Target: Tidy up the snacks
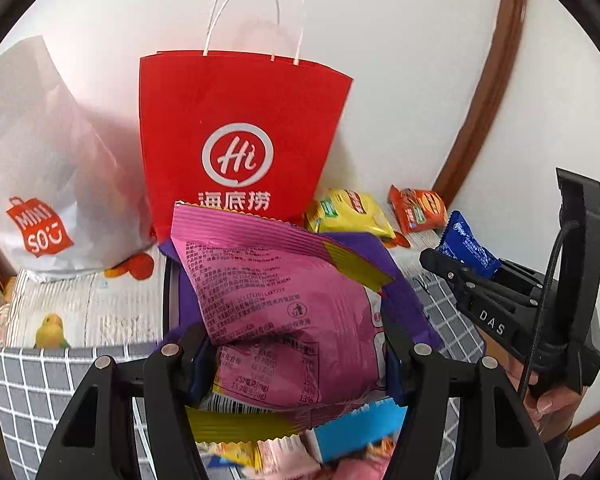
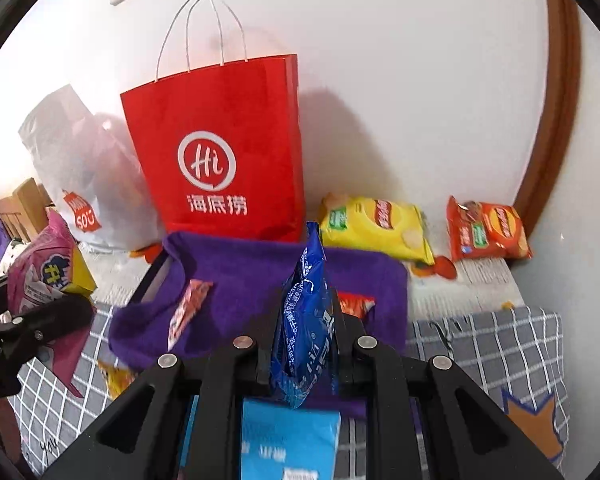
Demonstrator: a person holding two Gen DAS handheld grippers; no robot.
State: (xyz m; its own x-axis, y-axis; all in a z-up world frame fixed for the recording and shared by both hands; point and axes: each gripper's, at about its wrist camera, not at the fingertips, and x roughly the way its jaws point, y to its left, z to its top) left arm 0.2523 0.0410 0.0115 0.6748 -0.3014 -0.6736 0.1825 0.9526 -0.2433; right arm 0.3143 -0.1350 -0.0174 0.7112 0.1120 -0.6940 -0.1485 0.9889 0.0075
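My left gripper (image 1: pixel 296 356) is shut on a pink snack bag (image 1: pixel 284 304), held above a purple cloth-lined box (image 1: pixel 404 280); the pink bag also shows at the left of the right wrist view (image 2: pixel 44 280). My right gripper (image 2: pixel 304 344) is shut on a blue snack packet (image 2: pixel 306 320), held upright over the purple box (image 2: pixel 260 272). The blue packet also shows in the left wrist view (image 1: pixel 466 246). A red packet (image 2: pixel 188 312) lies in the box. A light blue packet (image 2: pixel 288 440) lies below the right gripper.
A red paper bag (image 2: pixel 220 152) stands against the wall behind the box, with a white plastic bag (image 2: pixel 84 176) to its left. A yellow chip bag (image 2: pixel 376 228) and an orange chip bag (image 2: pixel 488 232) lie at the right. A grey checked cloth (image 2: pixel 480 344) covers the surface.
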